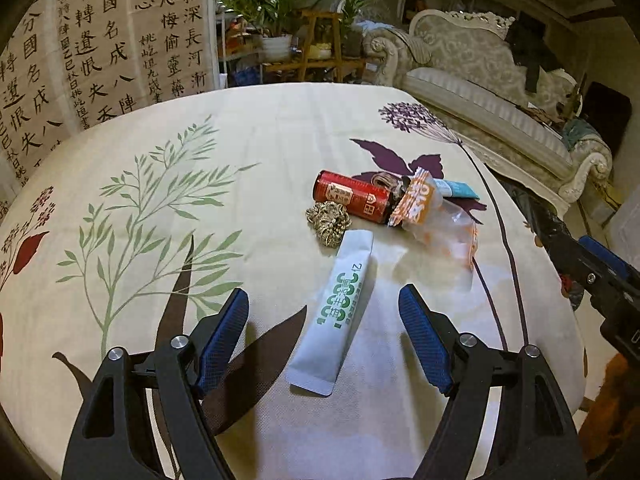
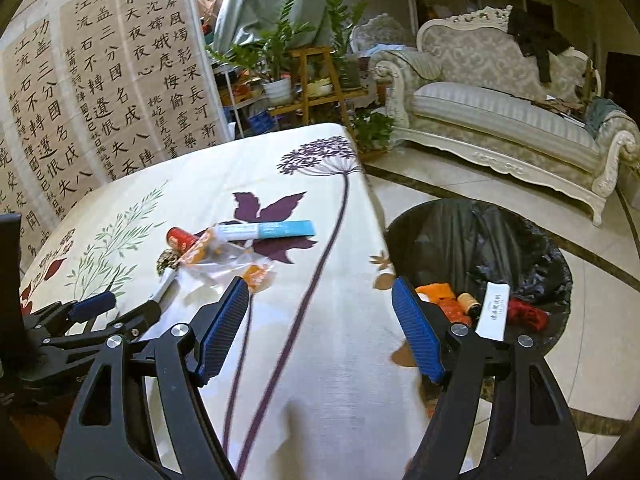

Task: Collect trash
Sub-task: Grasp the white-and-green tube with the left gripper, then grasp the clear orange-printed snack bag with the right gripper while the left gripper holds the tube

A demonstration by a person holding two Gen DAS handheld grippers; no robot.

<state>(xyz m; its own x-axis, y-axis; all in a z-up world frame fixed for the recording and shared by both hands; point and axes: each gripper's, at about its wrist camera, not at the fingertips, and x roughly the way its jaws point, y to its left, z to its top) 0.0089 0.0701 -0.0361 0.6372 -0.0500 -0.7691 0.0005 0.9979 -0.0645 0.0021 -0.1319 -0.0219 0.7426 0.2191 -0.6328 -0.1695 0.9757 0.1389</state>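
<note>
Table: cream floral-print cloth-covered table (image 1: pixel 280 128), under both tongs.
Bin: round black-lined trash bin (image 2: pixel 472 240), right of the right gripper (image 2: pixel 320 320); its near rim is cut off behind the right finger.
Sachet: flat white foil sachet with green print (image 1: pixel 340 312), lying between the left gripper (image 1: pixel 324 328) fingers, untouched.
Pile: red cylindrical can (image 1: pixel 352 196), crumpled clear-orange wrapper (image 1: pixel 432 216), beyond the sachet.
Tongs: both released, empty.

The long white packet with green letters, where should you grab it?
Probably across its narrow middle. The white packet lies flat and long on the tablecloth, pointing away between the open left hand-held gripper fingers, so come from above, one finger on each long edge.
</note>
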